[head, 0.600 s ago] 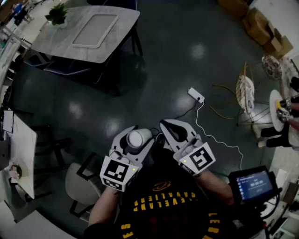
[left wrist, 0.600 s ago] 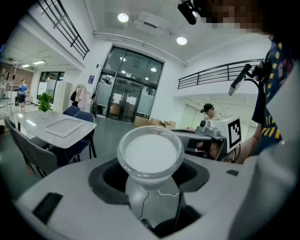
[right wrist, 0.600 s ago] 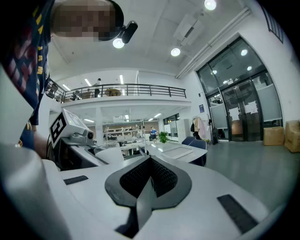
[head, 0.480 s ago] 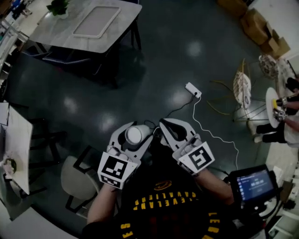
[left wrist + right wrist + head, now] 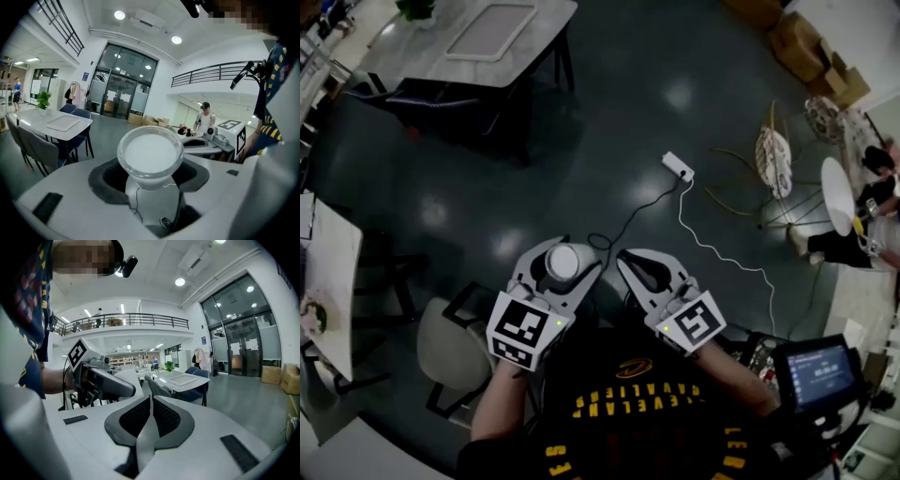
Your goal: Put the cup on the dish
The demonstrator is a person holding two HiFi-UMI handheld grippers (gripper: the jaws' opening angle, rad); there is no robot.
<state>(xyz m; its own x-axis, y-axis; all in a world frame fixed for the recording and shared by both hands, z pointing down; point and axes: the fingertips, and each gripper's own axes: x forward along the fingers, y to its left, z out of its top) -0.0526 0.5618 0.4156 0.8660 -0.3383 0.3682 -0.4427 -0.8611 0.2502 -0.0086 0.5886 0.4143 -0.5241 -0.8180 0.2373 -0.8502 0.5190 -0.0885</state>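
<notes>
A white cup (image 5: 562, 262) sits upright between the jaws of my left gripper (image 5: 569, 255), which is shut on it below the rim. In the left gripper view the cup (image 5: 150, 157) fills the middle, its flared mouth above the dark pads (image 5: 110, 178), with the left gripper (image 5: 151, 180) closed round its stem. My right gripper (image 5: 624, 256) hangs beside it to the right, shut and holding nothing. In the right gripper view the pads of the right gripper (image 5: 151, 401) meet. I cannot pick out a dish in any view.
Both grippers hang over dark floor. A power strip (image 5: 678, 167) with a white cable lies ahead. A table (image 5: 441, 52) with a tray (image 5: 492, 21) and chairs stands far left. A white table (image 5: 333, 281) and grey chair (image 5: 441, 361) are at left; boxes (image 5: 806, 47) far right.
The floor, table and power strip have slid up and to the left in the head view. Both grippers keep the same pose, the cup still in the left one.
</notes>
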